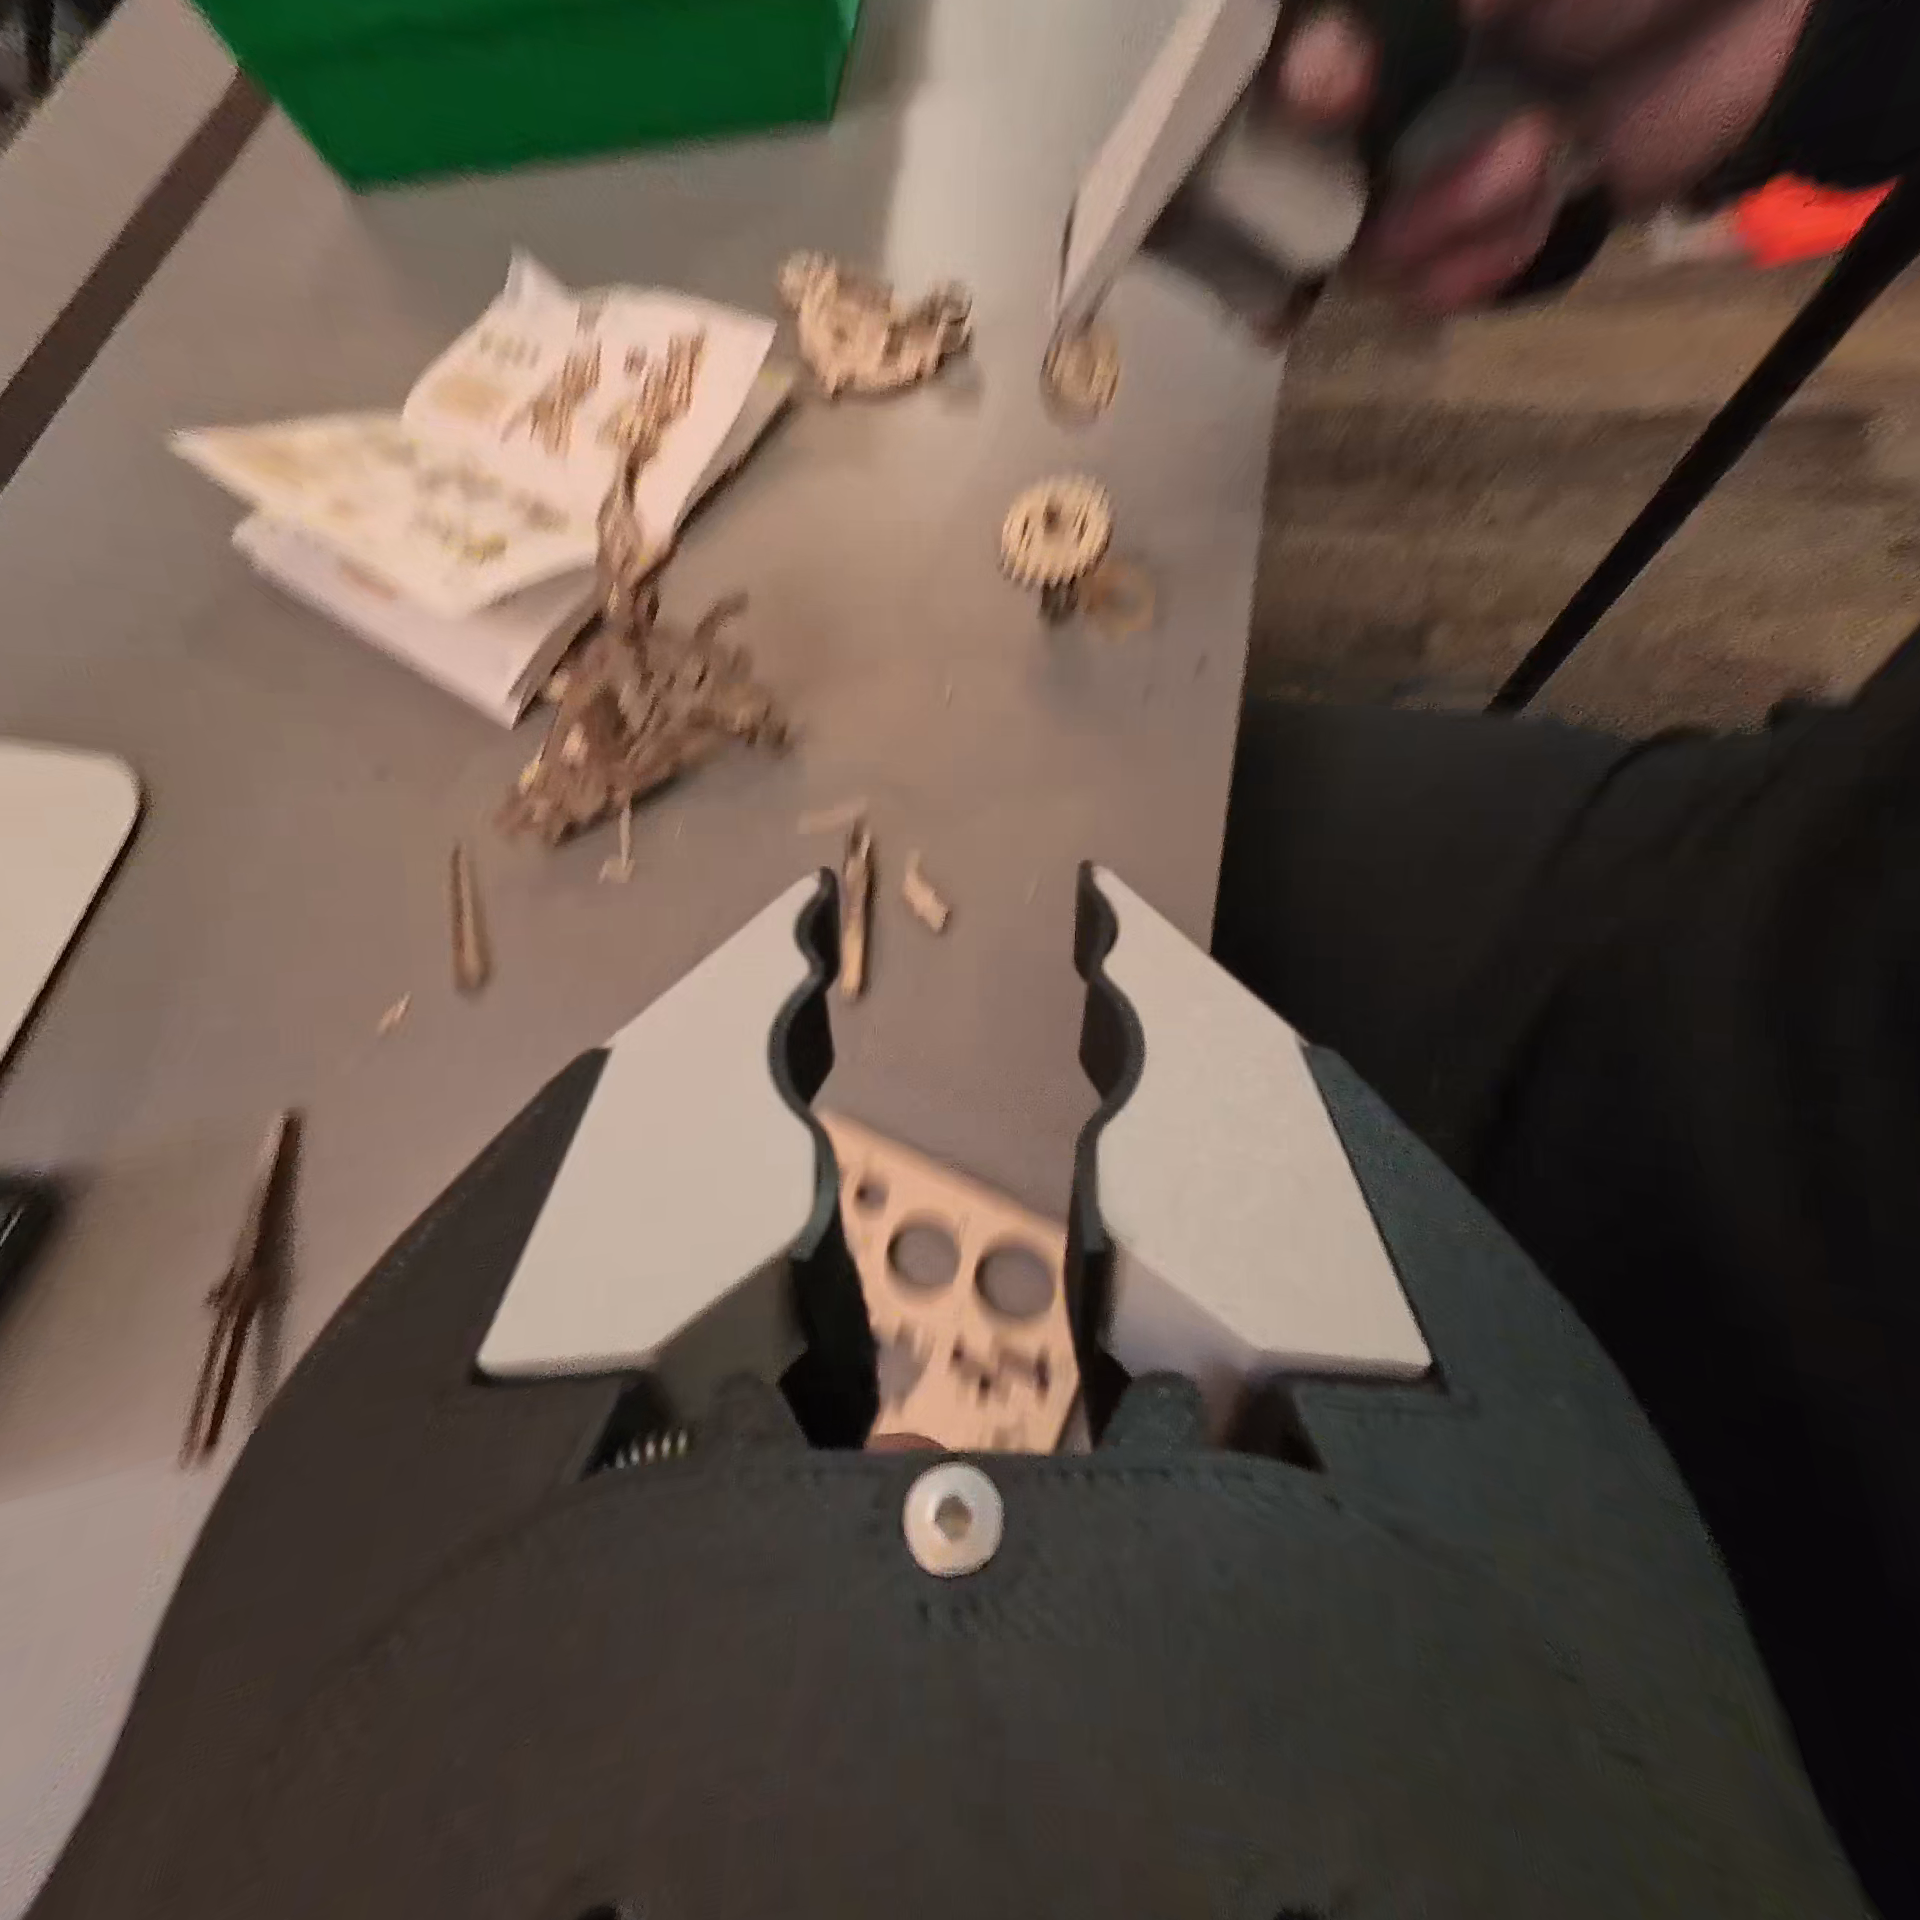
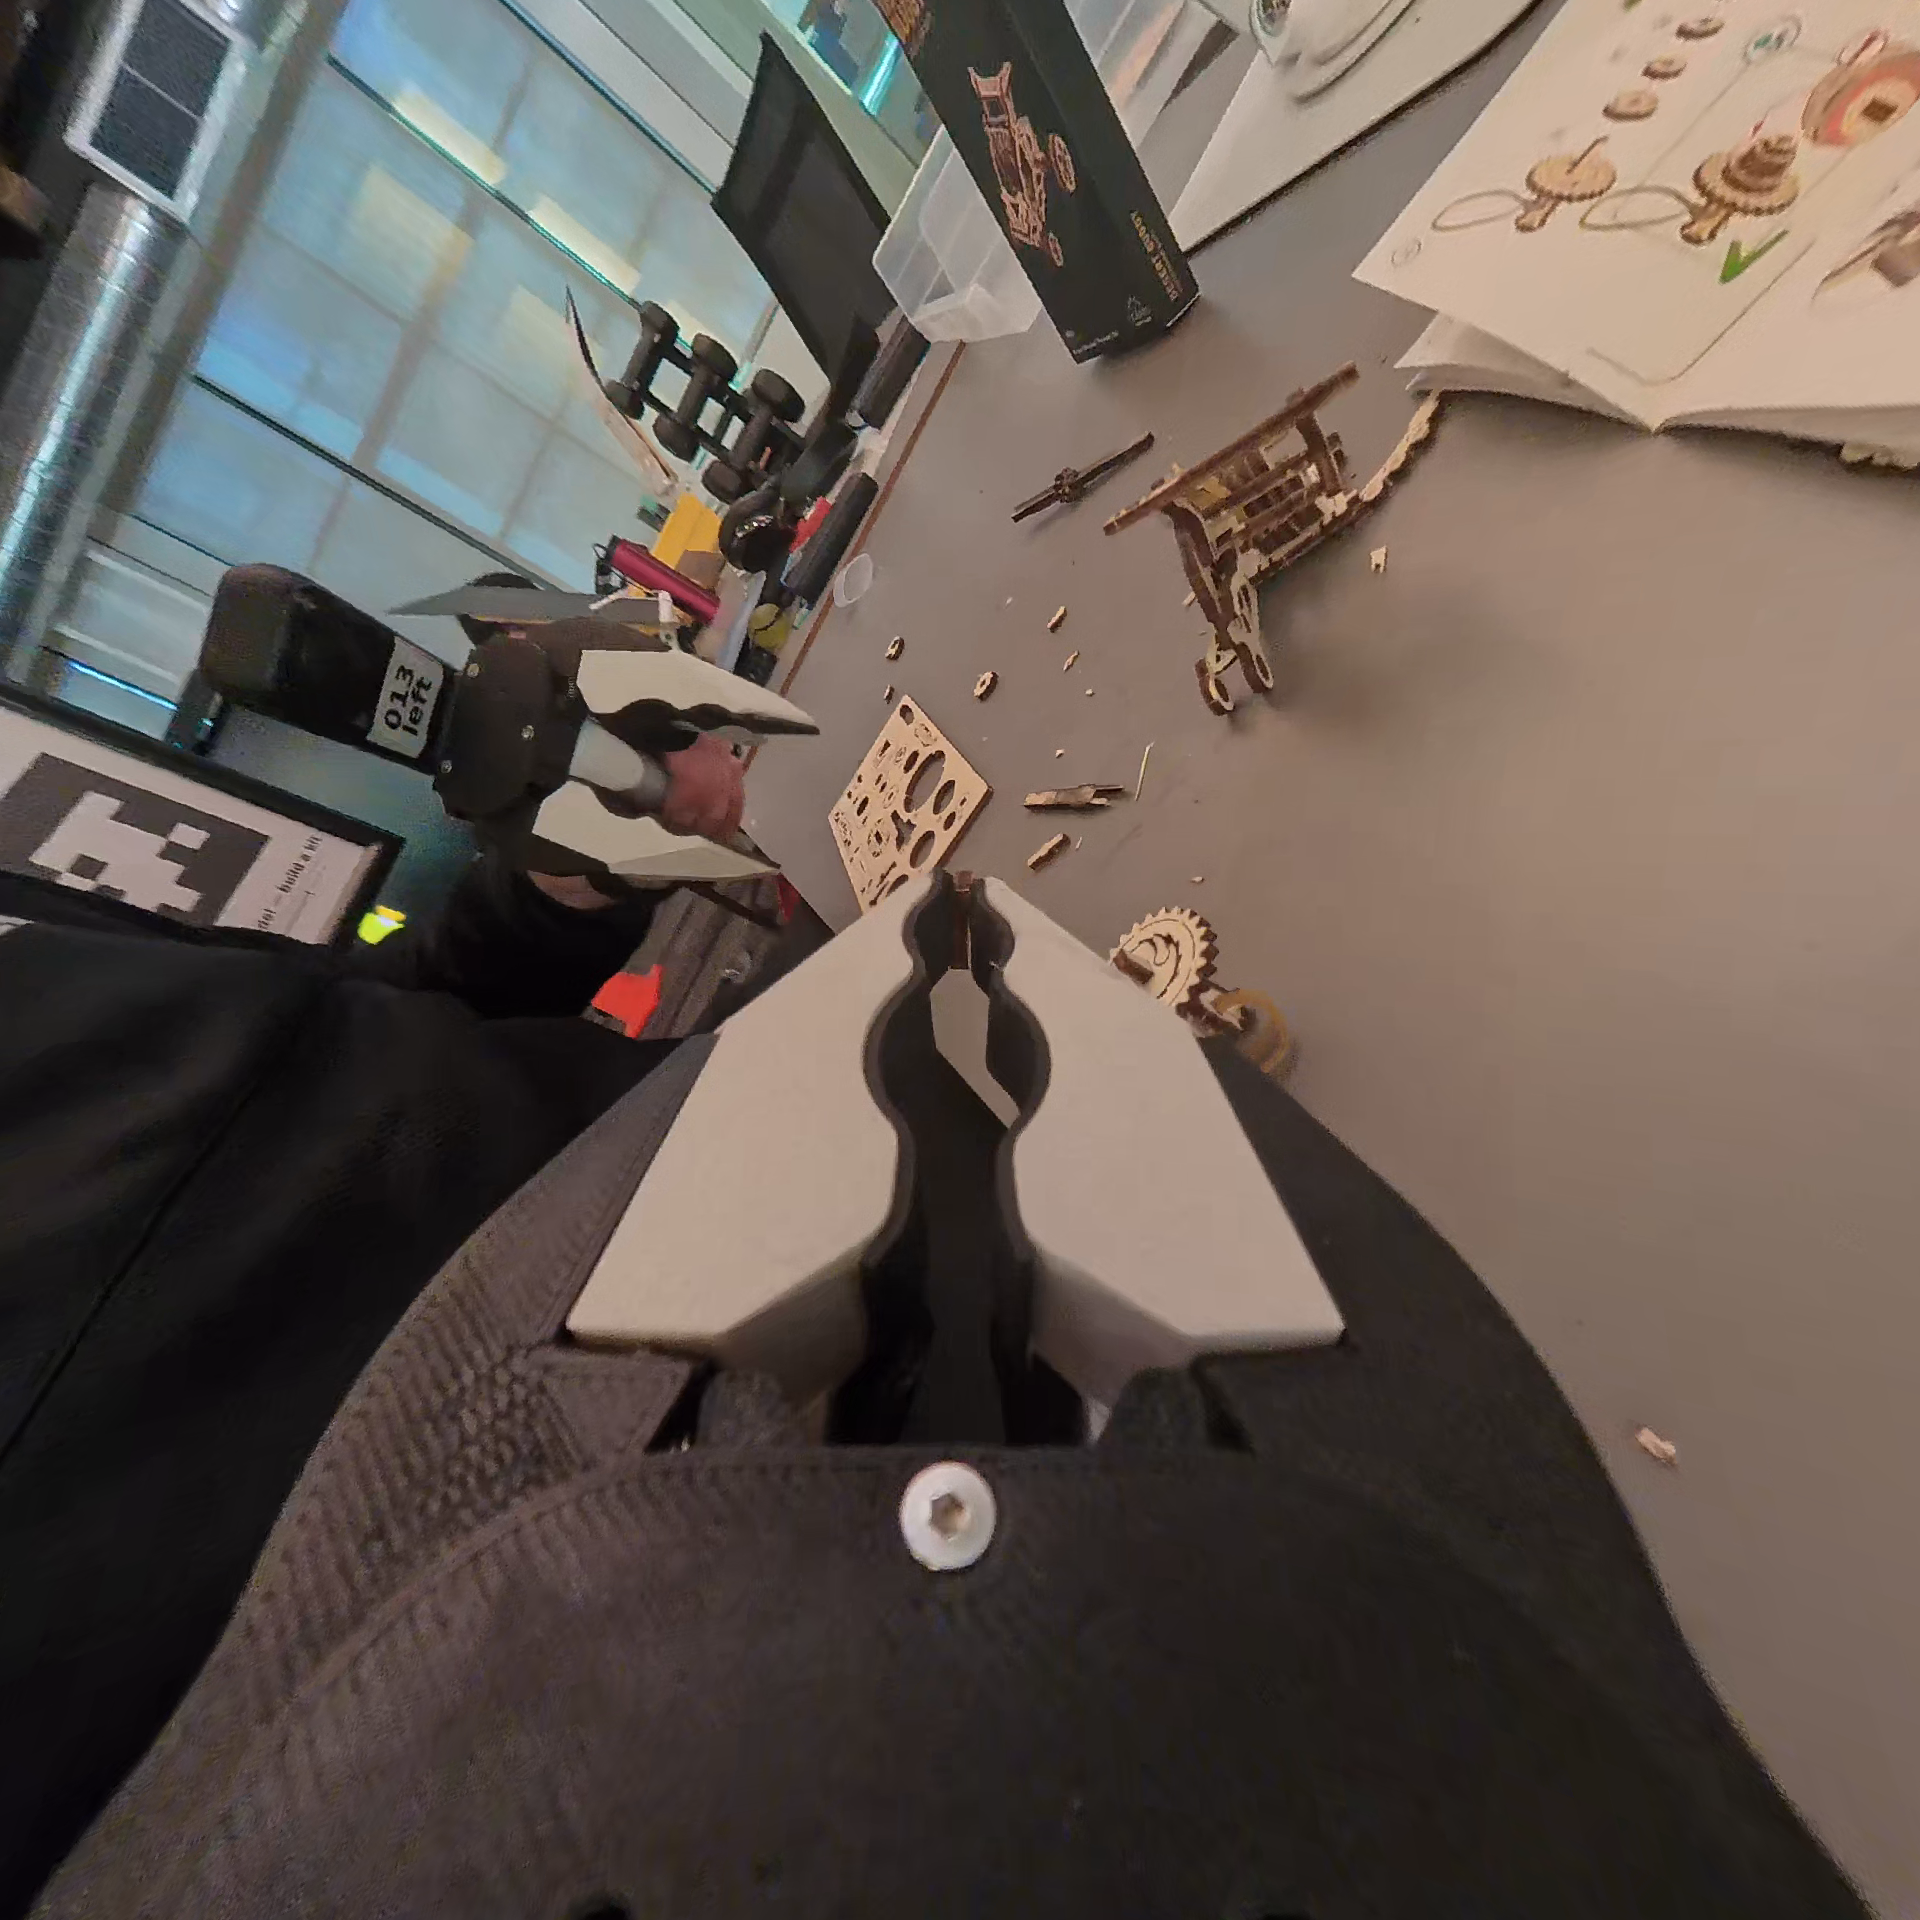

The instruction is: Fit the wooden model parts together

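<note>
left wrist view: close above grey tabletop (image 1: 935, 748), facing far along its right edge, blurred | right wrist view: rolled sideways, low beside table | shared: perforated pale plywood sheet (image 1: 966, 1278) (image 2: 906, 800), open white instruction booklet (image 1: 468, 499) (image 2: 1662, 260)

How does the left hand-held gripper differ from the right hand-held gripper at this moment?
The left hand-held gripper is open and holds nothing, while the right hand-held gripper is shut on a small wooden part at its tips. The left one hovers over the punched wooden sheet; the right one is near the wooden gear. Both have pale fingers with wavy dark pads and are above the grey table.
</note>
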`<state>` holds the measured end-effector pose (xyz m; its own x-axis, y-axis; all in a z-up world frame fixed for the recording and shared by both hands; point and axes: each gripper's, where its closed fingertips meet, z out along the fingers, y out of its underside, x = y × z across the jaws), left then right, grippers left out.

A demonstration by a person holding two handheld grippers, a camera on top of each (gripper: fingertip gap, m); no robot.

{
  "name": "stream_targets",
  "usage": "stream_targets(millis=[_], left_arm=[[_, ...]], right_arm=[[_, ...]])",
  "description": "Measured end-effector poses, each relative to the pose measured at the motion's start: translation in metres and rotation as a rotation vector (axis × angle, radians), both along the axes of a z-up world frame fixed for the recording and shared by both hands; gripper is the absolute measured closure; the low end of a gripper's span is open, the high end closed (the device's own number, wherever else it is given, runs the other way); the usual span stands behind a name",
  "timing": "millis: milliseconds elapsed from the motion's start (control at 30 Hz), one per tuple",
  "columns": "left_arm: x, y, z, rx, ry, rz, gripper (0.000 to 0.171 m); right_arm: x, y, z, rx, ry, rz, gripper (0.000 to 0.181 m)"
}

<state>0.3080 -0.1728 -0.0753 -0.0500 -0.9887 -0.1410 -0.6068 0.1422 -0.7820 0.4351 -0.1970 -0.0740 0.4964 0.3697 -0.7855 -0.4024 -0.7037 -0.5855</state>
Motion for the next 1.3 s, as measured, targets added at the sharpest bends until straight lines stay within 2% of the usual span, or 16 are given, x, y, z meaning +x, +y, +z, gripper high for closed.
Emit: stream_targets(millis=[100, 200, 367, 533, 667, 833, 967, 1067, 1133, 1300], left_arm=[[0.048, -0.017, 0.004, 0.026, -0.059, -0.106, 0.136], [0.087, -0.027, -0.01, 0.046, -0.064, -0.181, 0.139], [0.12, -0.032, -0.025, 0.07, -0.086, -0.2, 0.135], [0.129, -0.032, -0.024, 0.119, -0.105, -0.201, 0.139], [0.13, -0.033, -0.023, 0.152, -0.123, -0.21, 0.153], [0.131, -0.029, -0.019, 0.158, -0.147, -0.164, 0.154], [0.133, -0.025, -0.015, 0.125, -0.159, -0.084, 0.154], [0.137, -0.027, -0.011, 0.099, -0.179, -0.052, 0.154], [0.14, -0.029, -0.01, 0.111, -0.176, -0.05, 0.154], [0.136, -0.038, -0.016, 0.051, -0.15, -0.106, 0.149]], right_arm=[[0.0, 0.0, -0.005, -0.009, 0.037, -0.014, 0.181], [0.002, 0.001, -0.009, -0.01, 0.037, -0.025, 0.181], [0.003, 0.005, -0.009, -0.012, 0.06, -0.026, 0.181], [0.0, 0.004, -0.009, -0.035, 0.078, 0.017, 0.181], [-0.006, 0.002, -0.009, -0.075, 0.088, 0.071, 0.181], [-0.004, 0.006, -0.007, -0.077, 0.055, 0.084, 0.181], [0.003, 0.006, -0.007, -0.044, -0.041, 0.039, 0.171], [-0.002, 0.001, -0.004, -0.03, -0.031, 0.039, 0.17], [-0.001, 0.002, -0.002, -0.005, -0.044, 0.018, 0.181], [0.003, -0.003, -0.006, -0.049, -0.019, 0.073, 0.181]])
